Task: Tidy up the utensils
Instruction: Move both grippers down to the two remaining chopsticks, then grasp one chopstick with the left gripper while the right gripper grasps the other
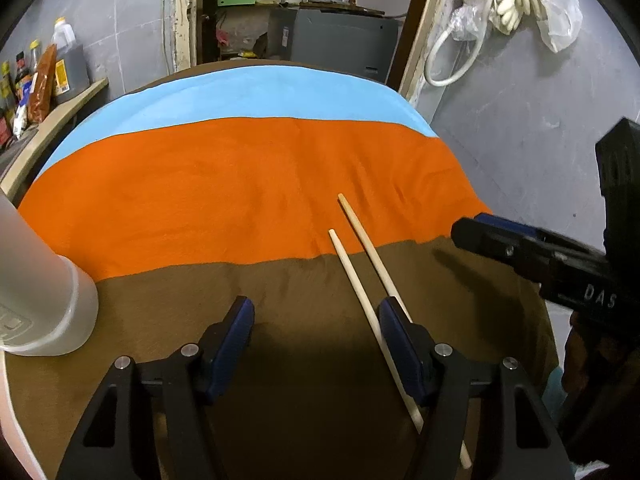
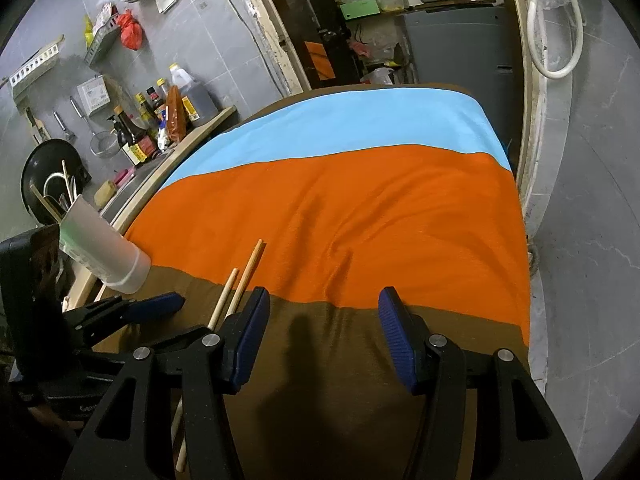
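Two pale wooden chopsticks (image 1: 362,276) lie side by side on the brown and orange cloth, running under the right finger of my left gripper (image 1: 316,320), which is open and empty. In the right wrist view the chopsticks (image 2: 240,286) lie just left of my right gripper (image 2: 324,320), also open and empty. A white translucent utensil cup (image 1: 44,296) stands at the table's left edge; it also shows in the right wrist view (image 2: 102,250) with sticks in it. The right gripper (image 1: 532,252) shows at the right of the left wrist view.
The table is covered by a cloth (image 2: 360,208) in blue, orange and brown bands. A counter at the left holds sauce bottles (image 2: 136,136) and a black wok (image 2: 44,172). A doorway with shelves (image 1: 304,8) lies beyond the table. Grey floor (image 2: 592,240) is to the right.
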### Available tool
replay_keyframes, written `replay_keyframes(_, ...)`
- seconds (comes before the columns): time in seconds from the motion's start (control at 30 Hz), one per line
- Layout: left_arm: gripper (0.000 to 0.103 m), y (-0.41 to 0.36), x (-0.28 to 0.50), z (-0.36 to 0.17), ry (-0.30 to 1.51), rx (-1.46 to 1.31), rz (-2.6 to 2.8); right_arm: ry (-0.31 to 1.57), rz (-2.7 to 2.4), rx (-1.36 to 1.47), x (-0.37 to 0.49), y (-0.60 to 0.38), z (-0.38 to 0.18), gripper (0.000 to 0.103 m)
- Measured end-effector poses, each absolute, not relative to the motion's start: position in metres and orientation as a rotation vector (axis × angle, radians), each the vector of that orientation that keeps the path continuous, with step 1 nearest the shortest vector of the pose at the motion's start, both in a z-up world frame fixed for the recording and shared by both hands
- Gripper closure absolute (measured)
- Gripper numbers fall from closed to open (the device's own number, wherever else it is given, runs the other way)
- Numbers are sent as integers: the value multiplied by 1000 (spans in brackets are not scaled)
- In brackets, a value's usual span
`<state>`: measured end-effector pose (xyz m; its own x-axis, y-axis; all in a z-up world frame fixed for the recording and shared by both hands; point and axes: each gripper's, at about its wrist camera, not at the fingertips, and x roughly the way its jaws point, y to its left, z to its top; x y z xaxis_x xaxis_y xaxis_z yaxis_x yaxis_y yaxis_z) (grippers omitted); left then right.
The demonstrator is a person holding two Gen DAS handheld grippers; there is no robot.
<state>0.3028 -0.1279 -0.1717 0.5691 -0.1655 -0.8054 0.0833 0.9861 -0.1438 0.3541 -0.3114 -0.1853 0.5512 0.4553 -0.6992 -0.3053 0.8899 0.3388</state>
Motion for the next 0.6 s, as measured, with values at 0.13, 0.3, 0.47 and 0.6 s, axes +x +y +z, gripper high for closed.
replay_keyframes(0.13, 48, -137, 302, -170, 991, -40, -150, 878, 434, 202, 351, -317, -185, 52)
replay_keyframes(0.3, 70, -154, 298, -165, 994, 53, -138, 885, 439, 205, 348, -317, -185, 52)
replay_keyframes(0.47, 92, -155, 292, -160, 987, 89, -144, 903, 504, 180, 353, -300, -184, 52)
replay_keyframes(0.6, 93, -139, 292, -157, 997, 39, -134, 928, 565, 170, 358, -283, -186, 66)
